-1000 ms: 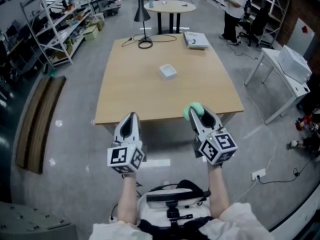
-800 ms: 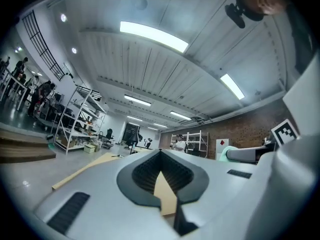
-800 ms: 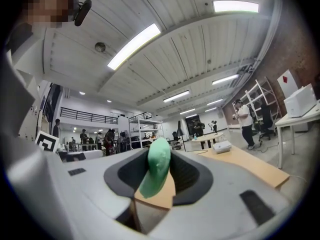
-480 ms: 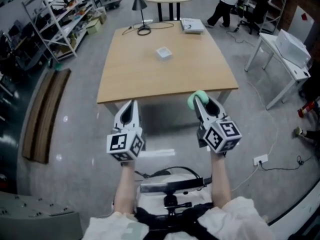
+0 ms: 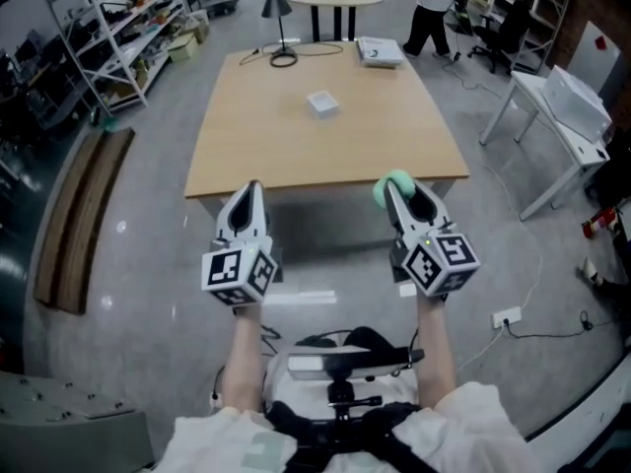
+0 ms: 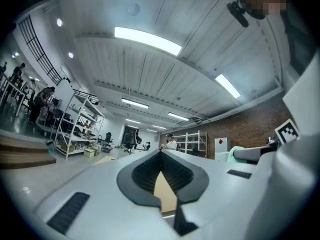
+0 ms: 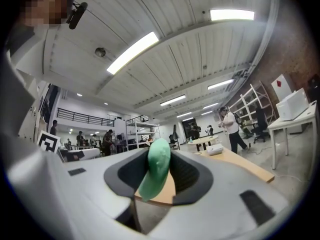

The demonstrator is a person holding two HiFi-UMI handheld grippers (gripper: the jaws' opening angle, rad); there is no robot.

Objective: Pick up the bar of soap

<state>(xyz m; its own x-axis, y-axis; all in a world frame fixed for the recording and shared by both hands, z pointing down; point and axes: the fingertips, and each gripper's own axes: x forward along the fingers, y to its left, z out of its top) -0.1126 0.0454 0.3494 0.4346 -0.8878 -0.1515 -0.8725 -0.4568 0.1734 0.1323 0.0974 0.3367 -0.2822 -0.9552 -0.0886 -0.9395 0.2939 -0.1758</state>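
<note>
Wooden table (image 5: 325, 146) is filling most of the head view. I'm holding L gripper (image 5: 250, 189) near its front edge, jaws pinched together w/ nothing btwn them. R gripper (image 5: 399, 189) is hovering beside it, clamping the green soap bar (image 5: 385, 191). The bar is sticking up btwn the pads, clear of the table. Small white box (image 5: 321, 102) is lying mid-table, well apart.
</note>
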